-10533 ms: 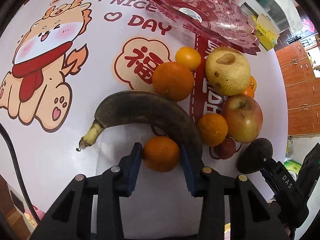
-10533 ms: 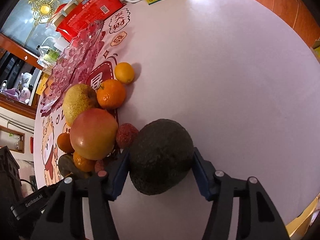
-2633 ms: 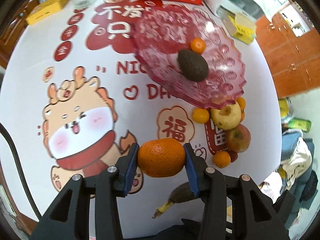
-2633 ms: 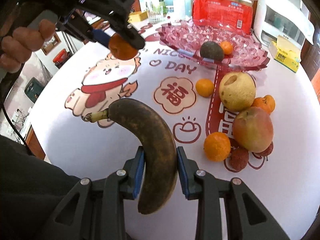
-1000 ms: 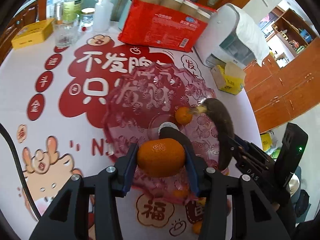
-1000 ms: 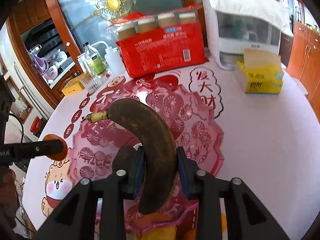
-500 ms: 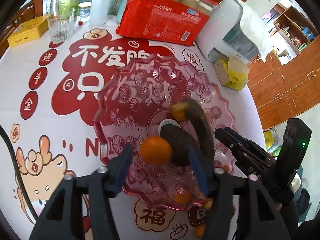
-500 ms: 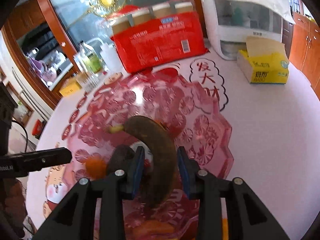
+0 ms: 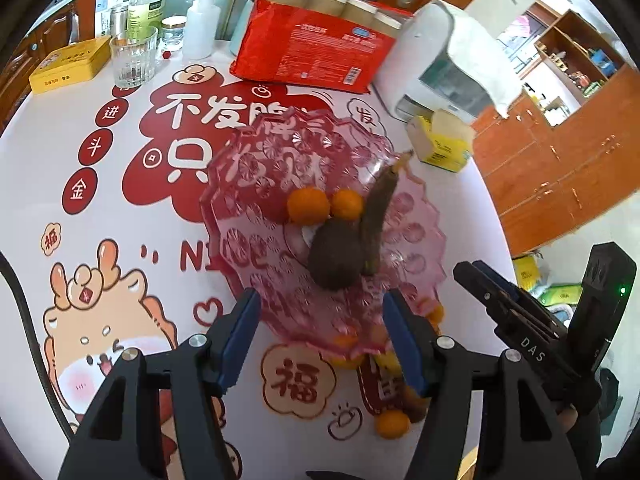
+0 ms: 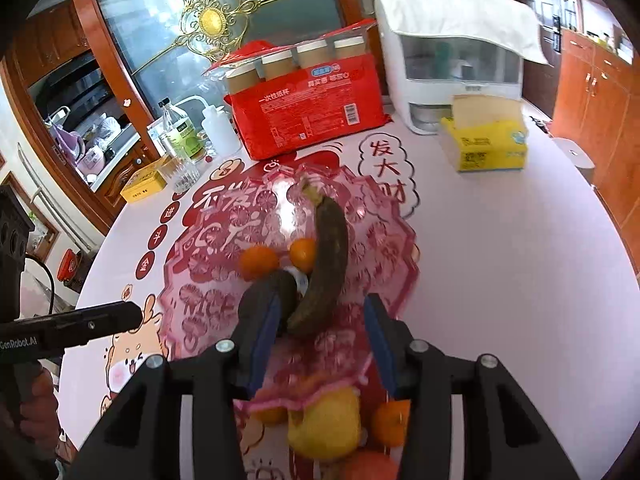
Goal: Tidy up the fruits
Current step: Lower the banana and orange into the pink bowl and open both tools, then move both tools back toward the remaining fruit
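Both my tongs, left point(image 9: 320, 336) and right point(image 10: 320, 340), are spread apart, empty; banana point(image 10: 326, 264) sits in the pink dish point(image 9: 240, 240); next I'd go low for the pear point(image 10: 324, 424) beside it, squeezing gently.

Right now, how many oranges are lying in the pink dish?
2: the left orange and right orange lie together mid pink dish, beyond the avocado. More oranges sit outside, partly hidden.
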Demonstrator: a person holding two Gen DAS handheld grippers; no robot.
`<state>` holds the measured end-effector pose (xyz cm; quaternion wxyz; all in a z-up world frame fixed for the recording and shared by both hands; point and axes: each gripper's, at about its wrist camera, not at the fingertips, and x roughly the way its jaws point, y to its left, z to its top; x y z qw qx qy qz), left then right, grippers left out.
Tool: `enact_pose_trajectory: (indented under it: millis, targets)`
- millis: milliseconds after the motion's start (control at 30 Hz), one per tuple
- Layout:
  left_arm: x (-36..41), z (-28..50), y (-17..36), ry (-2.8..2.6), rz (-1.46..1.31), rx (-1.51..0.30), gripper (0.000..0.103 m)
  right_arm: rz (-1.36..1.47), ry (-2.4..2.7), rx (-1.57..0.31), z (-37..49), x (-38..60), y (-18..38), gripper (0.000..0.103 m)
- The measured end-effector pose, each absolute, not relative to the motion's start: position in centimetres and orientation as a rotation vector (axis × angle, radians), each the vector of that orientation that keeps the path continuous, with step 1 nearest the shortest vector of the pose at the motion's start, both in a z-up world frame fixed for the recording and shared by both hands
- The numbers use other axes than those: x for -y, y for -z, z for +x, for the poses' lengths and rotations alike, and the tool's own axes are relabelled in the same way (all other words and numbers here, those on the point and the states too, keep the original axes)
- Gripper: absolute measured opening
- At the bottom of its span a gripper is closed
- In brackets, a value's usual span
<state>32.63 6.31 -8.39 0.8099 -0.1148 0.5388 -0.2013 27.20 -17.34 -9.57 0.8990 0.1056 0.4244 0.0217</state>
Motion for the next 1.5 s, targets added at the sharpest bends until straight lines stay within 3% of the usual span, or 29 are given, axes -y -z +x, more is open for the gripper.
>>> enact_pose_trajectory:
  millis: [367, 467, 800, 1200, 1500]
  targets:
    - [-6.1, 28.8, 10.2, 0.544, -0.195, -1.199, 0.063, 0.328, 0.058, -0.947, 20.2, 16.6, 11.3, 0.048]
    - [-6.0, 28.1, 10.7, 0.575, -0.182, -1.222, 0.070, 0.357, 0.100, -0.952, 18.3, 16.3, 11.9, 0.048]
    - [-4.9, 26.0, 11.7, 0.662, -0.109, -1.269, 0.076, 0.410, 0.188, -0.968, 13.7, 15.5, 13.3, 0.048]
    - [-2.4, 22.5, 11.5, 0.587, -0.084, -1.288, 0.079, 0.373, 0.105, -0.996, 12.9, 17.8, 14.0, 0.049]
    - [0.6, 18.8, 12.9, 0.409, -0.107, -1.317, 0.079, 0.315, -0.075, -1.024, 13.8, 20.9, 13.5, 0.057]
